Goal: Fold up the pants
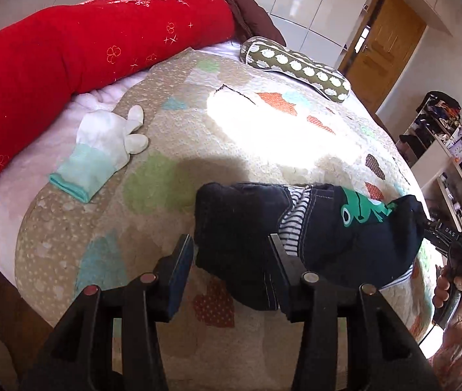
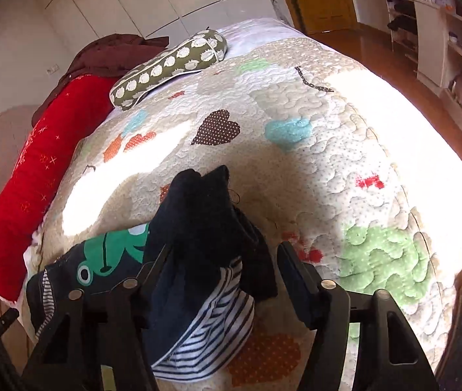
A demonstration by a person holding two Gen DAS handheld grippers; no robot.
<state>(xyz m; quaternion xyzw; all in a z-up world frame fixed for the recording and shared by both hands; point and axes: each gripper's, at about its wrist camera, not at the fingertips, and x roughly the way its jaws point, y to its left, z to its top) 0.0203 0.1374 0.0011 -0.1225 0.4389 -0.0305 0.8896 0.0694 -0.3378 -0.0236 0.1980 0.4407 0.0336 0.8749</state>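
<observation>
While the dark pants (image 1: 325, 238) with the green frog print lie bunched on the quilted bedspread (image 1: 166, 130), I see my left gripper (image 1: 231, 254) standing open, the pants' dark folded end between its fingers with the left pad clear of the cloth. My right gripper (image 2: 224, 260) is open too, cloth between its jaws, the right pad apart. A white mitten (image 1: 100, 150) lies near the red bolster (image 1: 68, 65).

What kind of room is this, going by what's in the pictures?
Most likely a bedroom in a home. A bed covered by a patchwork quilt fills both views, with a long red bolster pillow and a spotted green cushion on it, and tall white wardrobe doors behind.
</observation>
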